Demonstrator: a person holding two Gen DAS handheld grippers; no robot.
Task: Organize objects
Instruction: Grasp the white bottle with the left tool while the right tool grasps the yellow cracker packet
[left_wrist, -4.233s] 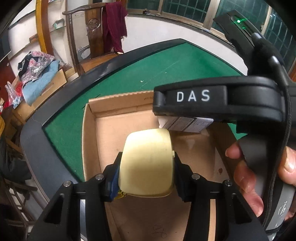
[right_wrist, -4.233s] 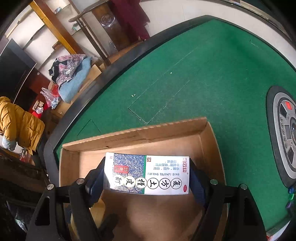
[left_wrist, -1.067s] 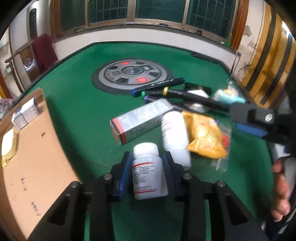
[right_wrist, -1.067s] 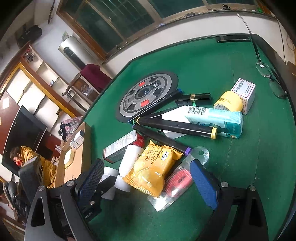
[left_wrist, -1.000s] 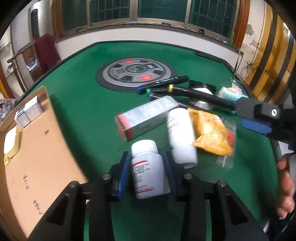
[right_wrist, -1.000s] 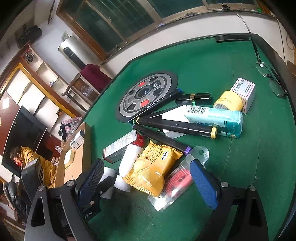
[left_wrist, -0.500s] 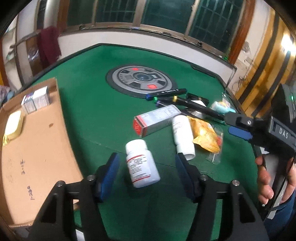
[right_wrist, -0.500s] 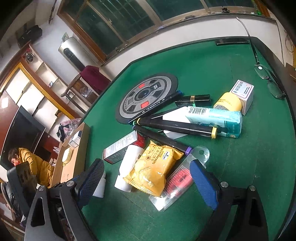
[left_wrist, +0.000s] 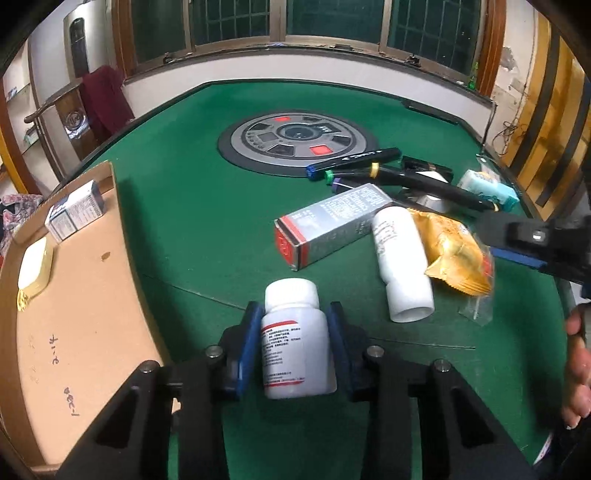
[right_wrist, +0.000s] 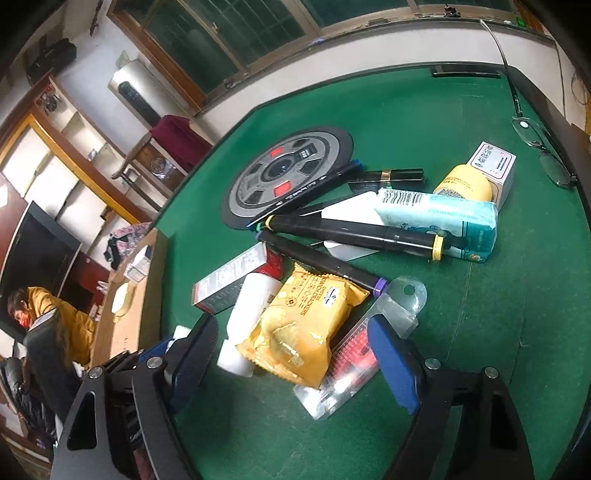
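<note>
Left gripper (left_wrist: 295, 343): jaws just closed in; blue pads pressed on both sides of the pill bottle (left_wrist: 294, 341).
Pill bottle: white, white cap, red-striped label; upright between the left fingers, just off the tray's long edge, above the green table (left_wrist: 192, 206).
Right gripper (right_wrist: 291, 343): spread wide, jaws just narrowed slightly; nothing pinched, pads clear of the pile; poised over the snack bag (right_wrist: 301, 325) and blister pack (right_wrist: 354, 354).
Hand (left_wrist: 576, 373): at right edge of left view, on the right gripper's handle.
Tray (left_wrist: 85, 295): cardboard, at the table's left edge; small box (left_wrist: 75, 210) in far corner, cream soap-like bar (left_wrist: 35, 266) just beside it along the far left wall.
Pile: toward the table's right edge, near the grey centre disc (left_wrist: 297, 142).
Silver box (left_wrist: 332, 229): red end, lying flat, touching the white tube (left_wrist: 402, 266).
White tube: lying on its side, snack bag partly over it.
Snack bag: yellow, overlapping the clear blister pack.
Markers (right_wrist: 354, 232): black, lying crossed behind the bag; one rests on the pale blue pack (right_wrist: 439, 218).
Yellow jar (right_wrist: 463, 184): behind the blue pack, touching a white box (right_wrist: 493, 162).
Spectacles (right_wrist: 543, 151): at the table's right rim.
Person (right_wrist: 48, 321): yellow jacket, seated beyond the tray.
</note>
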